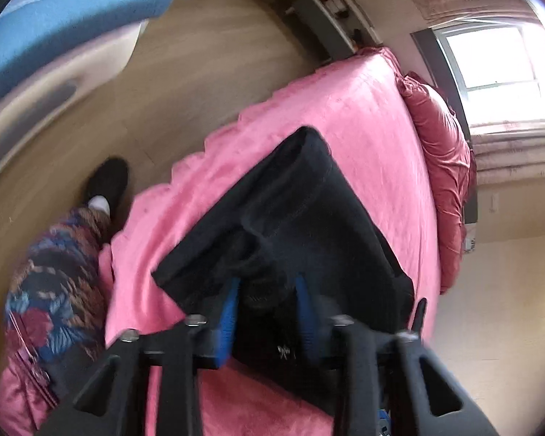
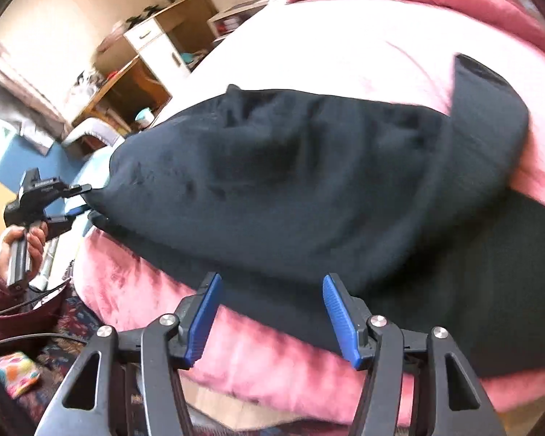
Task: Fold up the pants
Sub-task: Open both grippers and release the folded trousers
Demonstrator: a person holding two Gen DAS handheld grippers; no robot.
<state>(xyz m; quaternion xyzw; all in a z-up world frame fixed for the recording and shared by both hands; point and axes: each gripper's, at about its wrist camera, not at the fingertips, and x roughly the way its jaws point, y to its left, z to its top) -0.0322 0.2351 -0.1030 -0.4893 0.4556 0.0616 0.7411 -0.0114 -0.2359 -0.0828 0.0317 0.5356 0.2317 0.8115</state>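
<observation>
We have the black fabric pants (image 2: 290, 181) folded over once on the pink plush bed (image 1: 363, 116); further folds remain. Right gripper (image 2: 269, 309) wide, empty; left gripper (image 1: 267, 312) narrow, cloth between, grip unclear.

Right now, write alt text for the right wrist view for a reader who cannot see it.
The right gripper hangs open, blue pads apart, over the near edge of black pants lying folded on a pink bed cover. At far left, the left gripper meets the pants' end. A wooden desk stands behind.
</observation>
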